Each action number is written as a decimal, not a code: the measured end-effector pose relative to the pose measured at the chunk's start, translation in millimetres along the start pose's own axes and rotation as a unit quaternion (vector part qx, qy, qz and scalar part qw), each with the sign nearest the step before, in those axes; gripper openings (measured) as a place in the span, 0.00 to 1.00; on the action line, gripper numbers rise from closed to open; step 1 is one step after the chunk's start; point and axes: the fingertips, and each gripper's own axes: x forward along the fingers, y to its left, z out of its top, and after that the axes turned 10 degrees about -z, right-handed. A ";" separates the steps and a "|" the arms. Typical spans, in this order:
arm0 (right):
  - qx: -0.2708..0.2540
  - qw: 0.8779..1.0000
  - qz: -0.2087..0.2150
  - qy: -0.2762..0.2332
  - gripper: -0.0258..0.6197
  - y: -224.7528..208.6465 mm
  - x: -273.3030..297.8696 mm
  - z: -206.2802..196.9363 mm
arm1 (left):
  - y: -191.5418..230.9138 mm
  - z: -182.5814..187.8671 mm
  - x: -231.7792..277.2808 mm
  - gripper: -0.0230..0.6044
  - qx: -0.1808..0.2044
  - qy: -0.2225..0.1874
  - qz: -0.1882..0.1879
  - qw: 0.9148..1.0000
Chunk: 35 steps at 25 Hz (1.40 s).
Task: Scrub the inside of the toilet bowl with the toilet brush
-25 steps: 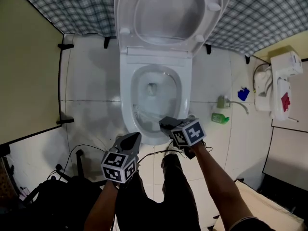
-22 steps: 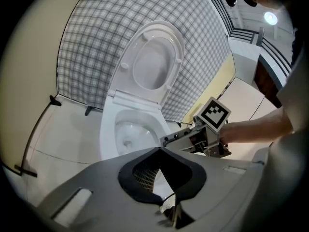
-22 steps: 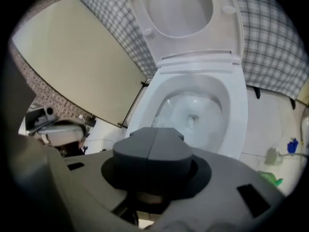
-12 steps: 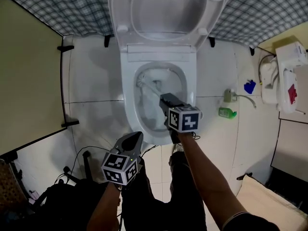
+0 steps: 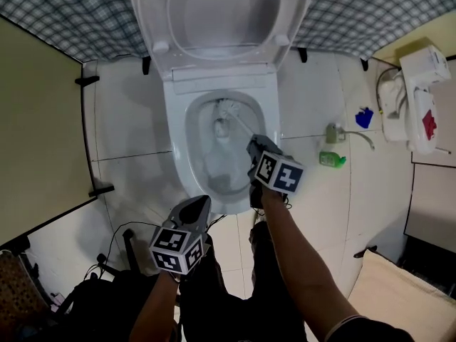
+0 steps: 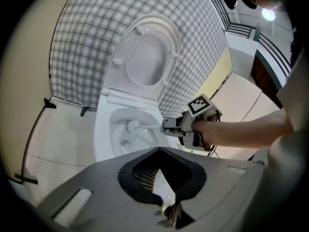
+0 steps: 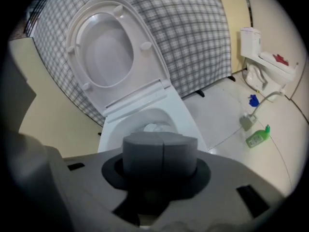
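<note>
**At the bowl's far end: brush head, worked from the right**

Right gripper (image 5: pixel 255 145): jaws clamped on the grey handle of the brush (image 5: pixel 229 111). Its own view shows the handle filling the space between them. The gripper sits over the right rim of the bowl (image 5: pixel 176 147), pointing down and toward the raised lid (image 5: pixel 214 20). The white shaft runs from the jaws up and left in the head view. The bristle head is at the far inner wall, just above the drain opening; contact with the wall cannot be confirmed.

Change against a second ago:
- The bristle head was then low on the near-left inner wall.
- Half a second ago it was farther up the left wall.
- It has now reached the far end, so it has travelled along the left side from near to far.
- The right gripper has gone from the near rim to beside the right rim.
- Its marker cube (image 5: pixel 283 177) shows a different tilt, so the wrist has rolled.
- The grip on the handle is unchanged.

Left gripper (image 5: pixel 200 202): jaws together, nothing between them. It is held above the floor just short of the bowl's near rim, clear of the toilet, and has hardly shifted.

Bottle (image 5: pixel 332 160): green, on the floor right of the bowl, well apart from both grippers, unmoved.

The toilet sits further left in the head view than before.
</note>
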 end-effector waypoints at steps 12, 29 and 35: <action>0.153 0.982 -0.112 -0.002 0.29 -44.4 -52.6 -49.8 | -16.4 15.3 -1.4 0.05 0.011 -0.007 -0.010 1.000; 0.026 0.999 -0.036 0.027 0.29 -25.1 -137.8 -104.1 | -36.6 27.0 -33.1 0.05 0.024 -0.020 -0.001 1.000; -0.025 0.997 0.069 -0.029 0.29 -8.0 -185.8 -48.8 | -63.5 55.9 -41.7 0.05 0.049 -0.043 -0.003 0.998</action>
